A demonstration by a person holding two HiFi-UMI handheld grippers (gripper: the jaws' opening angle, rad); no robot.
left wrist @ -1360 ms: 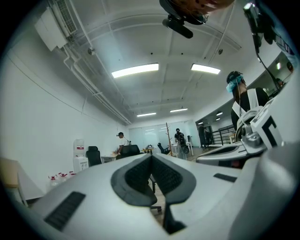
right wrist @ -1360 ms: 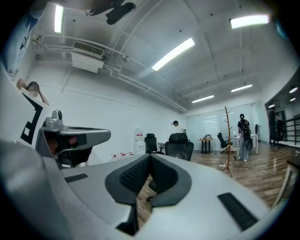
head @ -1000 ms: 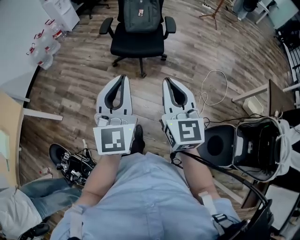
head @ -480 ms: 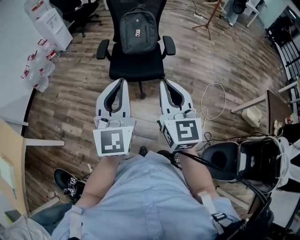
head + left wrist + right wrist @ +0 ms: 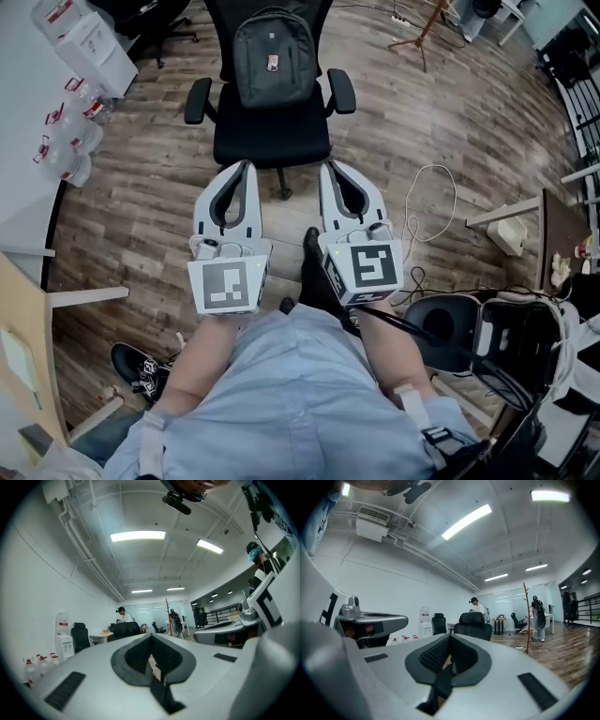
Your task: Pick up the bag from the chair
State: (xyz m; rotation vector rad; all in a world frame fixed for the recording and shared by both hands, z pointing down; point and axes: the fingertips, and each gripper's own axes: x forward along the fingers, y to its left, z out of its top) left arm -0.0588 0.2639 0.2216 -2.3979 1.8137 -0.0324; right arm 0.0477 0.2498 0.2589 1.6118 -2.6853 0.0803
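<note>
A dark grey backpack (image 5: 274, 56) stands upright on the seat of a black office chair (image 5: 271, 131), leaning on the backrest, at the top of the head view. My left gripper (image 5: 248, 165) and right gripper (image 5: 325, 167) are held level side by side, both shut and empty, their tips just short of the seat's front edge. In the right gripper view the chair (image 5: 473, 625) shows beyond the closed jaws; in the left gripper view its dark back (image 5: 125, 630) rises just past the jaws. The bag itself is hidden in both gripper views.
Water bottles (image 5: 64, 141) and a dispenser (image 5: 89, 42) stand along the left wall. A white cable (image 5: 427, 202) loops over the wooden floor at right, near an open black case (image 5: 506, 328). A person (image 5: 478, 609) stands at desks far behind the chair, by a coat stand (image 5: 528, 616).
I have walked forward: the chair and bag have come closer, and both gripper tips, once well short of the chair, now sit by its seat edge. Both grippers stay shut.
</note>
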